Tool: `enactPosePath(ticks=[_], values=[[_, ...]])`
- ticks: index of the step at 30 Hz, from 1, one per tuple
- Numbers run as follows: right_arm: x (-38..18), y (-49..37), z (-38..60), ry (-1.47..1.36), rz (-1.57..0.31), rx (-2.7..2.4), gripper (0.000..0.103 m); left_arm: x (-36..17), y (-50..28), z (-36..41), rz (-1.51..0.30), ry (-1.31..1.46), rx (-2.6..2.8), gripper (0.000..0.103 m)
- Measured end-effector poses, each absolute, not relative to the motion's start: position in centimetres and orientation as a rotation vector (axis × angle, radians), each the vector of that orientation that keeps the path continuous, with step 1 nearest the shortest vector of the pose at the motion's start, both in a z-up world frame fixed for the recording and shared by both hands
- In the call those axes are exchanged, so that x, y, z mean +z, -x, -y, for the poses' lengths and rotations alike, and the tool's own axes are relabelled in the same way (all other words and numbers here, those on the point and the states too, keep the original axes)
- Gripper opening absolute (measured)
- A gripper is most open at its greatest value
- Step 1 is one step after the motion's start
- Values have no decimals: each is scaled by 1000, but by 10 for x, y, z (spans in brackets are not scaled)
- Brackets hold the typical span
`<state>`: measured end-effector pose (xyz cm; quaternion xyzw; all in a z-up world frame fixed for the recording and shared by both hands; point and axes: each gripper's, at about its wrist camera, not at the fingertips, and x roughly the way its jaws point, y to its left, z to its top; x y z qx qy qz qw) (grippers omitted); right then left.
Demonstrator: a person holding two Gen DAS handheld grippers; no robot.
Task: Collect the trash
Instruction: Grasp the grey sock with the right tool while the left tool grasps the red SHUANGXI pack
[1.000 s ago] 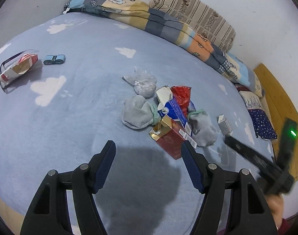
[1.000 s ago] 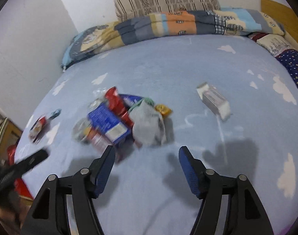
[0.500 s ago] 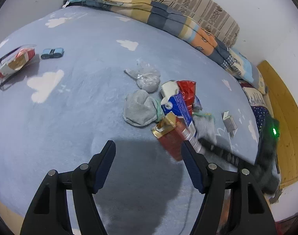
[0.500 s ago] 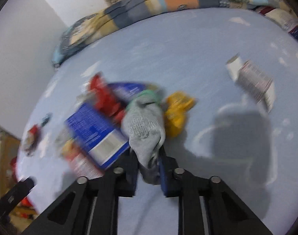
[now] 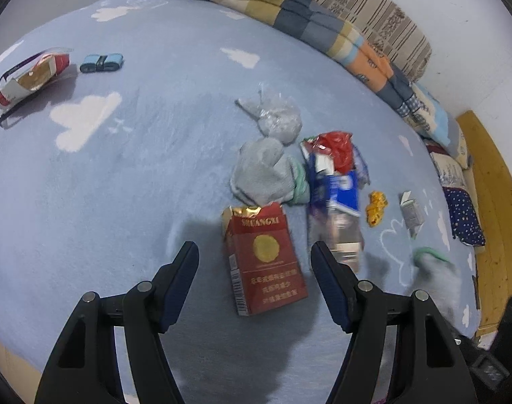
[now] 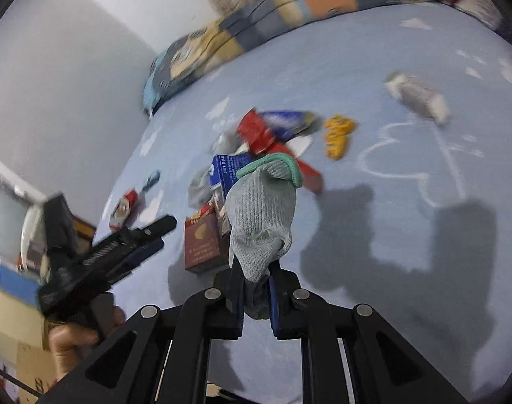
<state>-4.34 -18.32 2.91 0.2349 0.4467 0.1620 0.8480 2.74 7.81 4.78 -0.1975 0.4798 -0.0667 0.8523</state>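
Pale blue bedding with white clouds [image 5: 87,121] covers the bed, and the litter lies in a loose heap on it; the red cigarette pack [image 5: 264,262] at the near end of that heap serves as the landmark.

Nearest, the left gripper [image 5: 254,281] hangs over the pack with its fingers wide, one on each side and neither touching; if they close from this tilt they could pinch the blanket under the pack, or push the flat box ahead of them rather than catch it.

Just right of the pack, the right gripper [image 6: 254,298] has its fingers nearly together, clamped on the toe end of a grey sock [image 6: 261,215] with a green cuff, which stands up above the blanket; the hold takes only a small fold of soft knit, so a quick swing could let it slip out. A sock may not be rubbish at all, so it could end up sorted wrongly.

Right behind the pack lie a second grey sock [image 5: 261,171] and a blue carton [image 5: 337,195], touching each other; a sloppy grab at the pack might drag them along.

Beyond the pack, a clear plastic bag [image 5: 278,118] and a red wrapper [image 5: 337,144]; both are light and could slide away when nudged.

Right of the pack, apart, are a yellow wrapper [image 5: 375,208] and a small grey box [image 5: 412,212]; far left of it, a red and white packet [image 5: 30,77] and a small blue roll [image 5: 101,63], easy to overlook.
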Motion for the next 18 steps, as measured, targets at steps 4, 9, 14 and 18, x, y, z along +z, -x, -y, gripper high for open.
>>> enactPosePath(ticks=[4,9,14,18], values=[[34,60,203,-592,-903,301,12,33,-32,-65,-1045,371,-139,68],[45,70,204,-576,-860,279,12,20,-38,-39,-1072,236,-105,80],[45,68,204,-530,-848,274,12,10,-45,-29,-1049,158,-66,78],[40,69,201,-485,-860,273,12,14,-43,-35,-1036,162,-70,60]])
